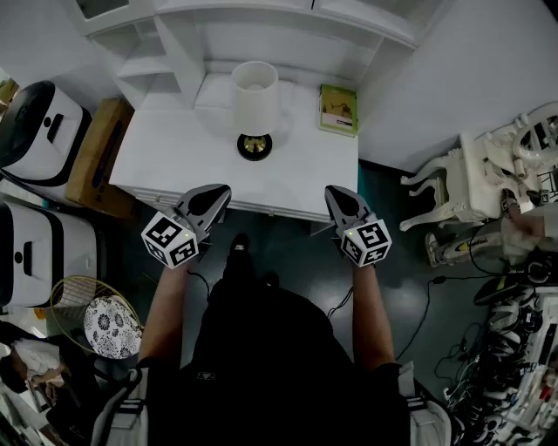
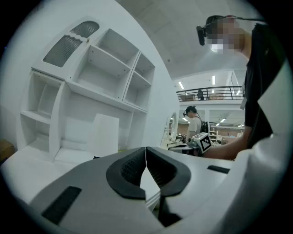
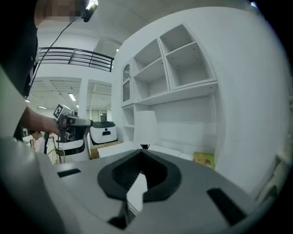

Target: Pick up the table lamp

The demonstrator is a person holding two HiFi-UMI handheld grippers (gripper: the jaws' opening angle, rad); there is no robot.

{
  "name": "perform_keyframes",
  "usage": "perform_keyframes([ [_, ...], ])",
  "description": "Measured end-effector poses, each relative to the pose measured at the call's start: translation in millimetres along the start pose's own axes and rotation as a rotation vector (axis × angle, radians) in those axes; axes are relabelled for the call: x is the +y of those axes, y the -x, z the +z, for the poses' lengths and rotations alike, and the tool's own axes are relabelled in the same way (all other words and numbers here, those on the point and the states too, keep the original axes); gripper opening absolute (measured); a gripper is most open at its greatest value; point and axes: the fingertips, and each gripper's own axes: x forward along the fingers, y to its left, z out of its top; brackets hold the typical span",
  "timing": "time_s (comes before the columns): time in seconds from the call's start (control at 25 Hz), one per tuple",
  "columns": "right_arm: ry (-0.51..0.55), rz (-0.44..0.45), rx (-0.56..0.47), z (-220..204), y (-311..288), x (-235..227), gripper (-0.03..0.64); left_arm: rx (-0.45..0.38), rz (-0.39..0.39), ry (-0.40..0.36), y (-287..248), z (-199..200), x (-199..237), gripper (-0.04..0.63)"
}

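The table lamp [image 1: 255, 104], with a white cylinder shade and a dark round gold-trimmed base, stands upright at the back middle of the white desk [image 1: 174, 148]. Both grippers hang side by side at the desk's front edge, well short of the lamp. My left gripper [image 1: 218, 193] is shut with nothing in it, its jaws meeting in the left gripper view [image 2: 146, 155]. My right gripper [image 1: 338, 193] is shut and empty too [image 3: 141, 153]. The lamp [image 2: 104, 135] shows ahead of the left jaws, and the lamp [image 3: 145, 128] stands straight beyond the right jaws.
A green book [image 1: 338, 109] lies at the desk's back right. White shelving [image 1: 261, 26] rises behind the desk. Left of the desk stand white machines [image 1: 35, 122], a cardboard box [image 1: 96, 152] and a wire basket [image 1: 87, 318]. A white chair [image 1: 471, 183] and cables [image 1: 514, 348] are at right.
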Motion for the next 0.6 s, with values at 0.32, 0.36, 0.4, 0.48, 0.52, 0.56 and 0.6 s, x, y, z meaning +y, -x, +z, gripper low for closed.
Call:
perform_keyframes([
  [0.32,0.002,0.019,0.013,-2.9,-3.1,7.2,0.005,0.012,0.003,-0.006,1.0,-2.0,2.6,0.014],
  [0.36,0.003,0.021,0.015,-3.4,-3.2,8.2,0.005,0.013,0.002,-0.006,1.1,-2.6,3.2,0.012],
  [0.4,0.004,0.022,0.016,-3.9,-3.4,8.7,0.005,0.013,0.001,-0.006,0.8,-3.3,4.1,0.014],
  [0.48,0.004,0.025,0.011,-3.8,-4.1,9.2,0.005,0.011,-0.001,-0.002,-0.5,-4.8,7.0,0.014],
  [0.52,0.001,0.027,0.005,-3.0,-4.5,9.3,0.006,0.009,-0.002,0.000,-1.3,-5.1,8.9,0.014],
  [0.56,-0.003,0.029,-0.002,-1.8,-5.0,9.5,0.006,0.008,-0.002,0.002,-2.2,-5.0,11.1,0.012],
  [0.6,-0.008,0.030,-0.007,-0.5,-5.6,9.6,0.006,0.007,-0.002,0.003,-2.9,-4.6,13.3,0.014],
])
